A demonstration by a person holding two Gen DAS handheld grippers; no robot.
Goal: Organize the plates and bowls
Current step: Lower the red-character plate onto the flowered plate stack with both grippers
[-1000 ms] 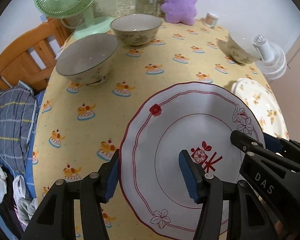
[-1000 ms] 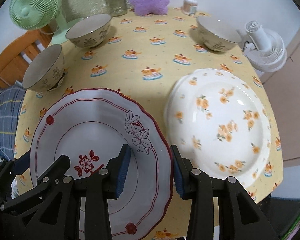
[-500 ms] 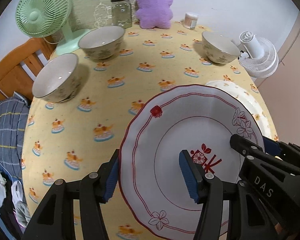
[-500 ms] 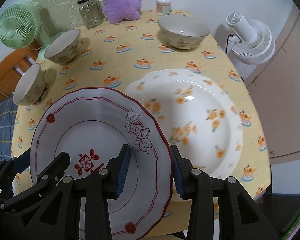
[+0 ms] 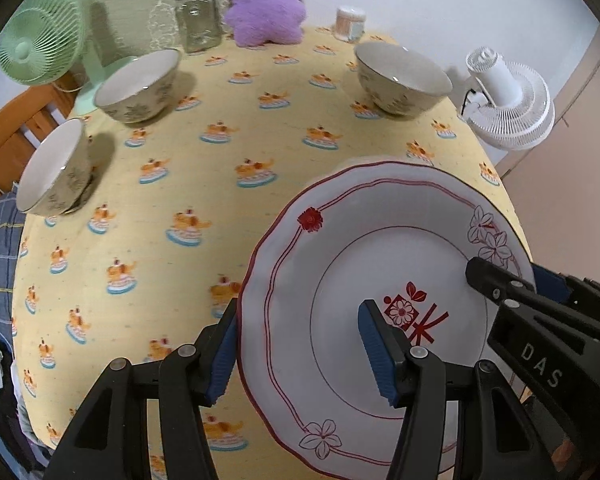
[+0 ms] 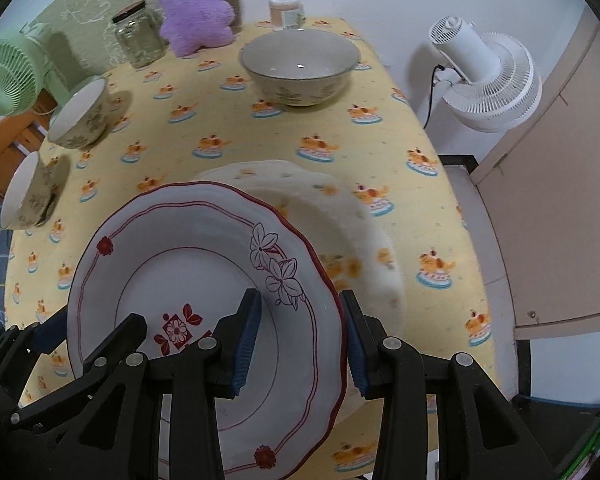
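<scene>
Above the flowered plate [image 6: 340, 220], left gripper [image 5: 300, 354] and right gripper [image 6: 302, 340] each clamp the red-rimmed plate [image 5: 364, 264]; uneven lowering could chip both.

R. gripper [image 6: 300, 336] clamps the rim of the red-trimmed plate [image 6: 188, 280]; L. gripper [image 6: 88, 332] grips its opposite rim. Just beyond the jaws: orange-flowered plate [image 6: 352, 232], partly under it. Far ahead: bowl [image 6: 300, 66] on yellow tablecloth [image 6: 228, 128].

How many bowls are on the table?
3. One bowl sits at the far right near the white fan, and two bowls sit at the left near the green fan.
</scene>
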